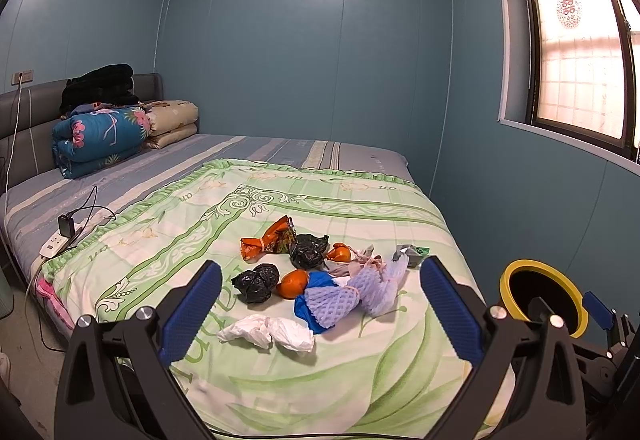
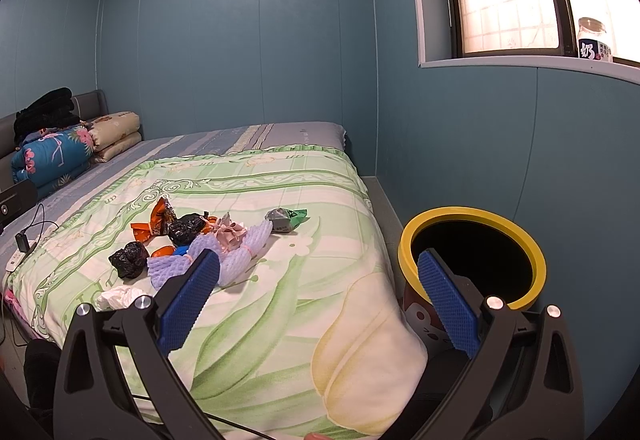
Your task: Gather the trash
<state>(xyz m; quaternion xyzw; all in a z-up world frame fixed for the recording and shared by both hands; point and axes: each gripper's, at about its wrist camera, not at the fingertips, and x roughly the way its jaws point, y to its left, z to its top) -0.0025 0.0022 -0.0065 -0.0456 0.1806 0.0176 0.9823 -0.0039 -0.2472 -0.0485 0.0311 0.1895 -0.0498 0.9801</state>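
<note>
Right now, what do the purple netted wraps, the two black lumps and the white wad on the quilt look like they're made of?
The purple netted wraps look like soft foam fruit mesh: puffy open lattice, matte. The black lumps seem to be thin plastic bags, balled up, with glossy wrinkles. The white wad looks like a crumpled thin plastic bag, slightly translucent, though tissue can't be ruled out.

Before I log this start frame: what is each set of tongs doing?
Left tongs: open, holding nothing.
Right tongs: open, holding nothing.

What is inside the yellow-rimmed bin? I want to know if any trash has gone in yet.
Nothing can be made out: the yellow-rimmed bin shows only a black interior from both views. Its bottom is lost in darkness, so trash there cannot be ruled out.
</note>
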